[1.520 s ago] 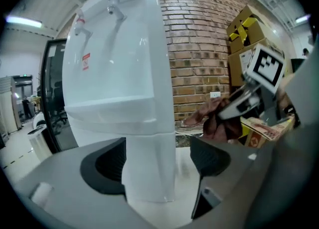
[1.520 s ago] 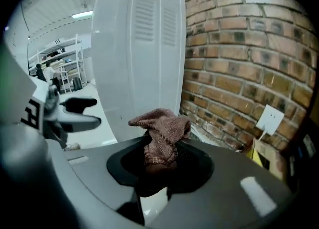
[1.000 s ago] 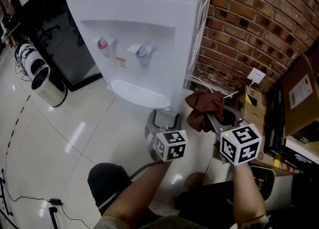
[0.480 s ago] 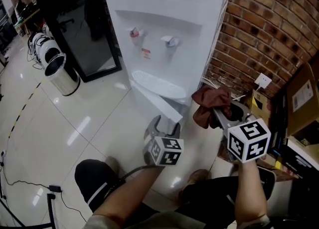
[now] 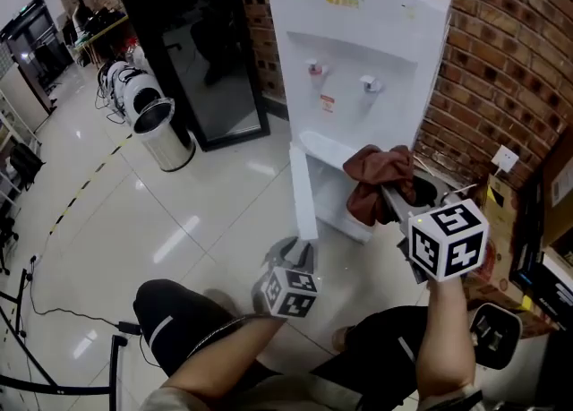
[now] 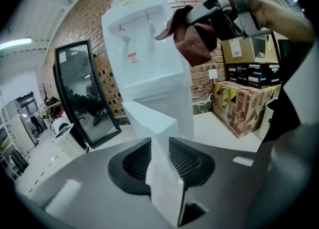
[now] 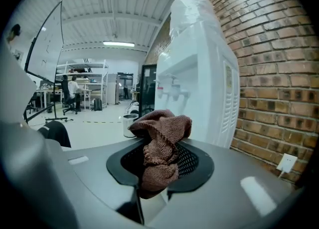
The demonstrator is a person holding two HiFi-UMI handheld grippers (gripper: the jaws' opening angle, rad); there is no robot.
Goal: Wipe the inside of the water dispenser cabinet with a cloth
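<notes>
The white water dispenser (image 5: pixel 358 60) stands against the brick wall, its lower cabinet door (image 5: pixel 303 190) swung out edge-on toward me. My left gripper (image 5: pixel 300 252) has the door's free edge (image 6: pixel 164 173) between its closing jaws, both pads against the white panel. The cabinet's inside (image 5: pixel 336 201) shows as a pale opening behind the door. To the right, my right gripper (image 5: pixel 396 201) is shut on a bunched brown cloth (image 5: pixel 376 176), held up in front of the dispenser; the cloth (image 7: pixel 162 145) droops over the pads in the right gripper view.
A silver waste bin (image 5: pixel 166 132) and a black glass-fronted cabinet (image 5: pixel 210 51) stand left of the dispenser. The brick wall (image 5: pixel 515 60) with a socket (image 5: pixel 506 160) is at the right, with cardboard boxes (image 6: pixel 246 106) beyond. A cable (image 5: pixel 63 315) runs across the glossy floor.
The cabinet door went from nearly shut to wide open, drawn out by the left gripper, whose jaws narrowed onto it. The right gripper rose with the cloth. The view pulled back.
</notes>
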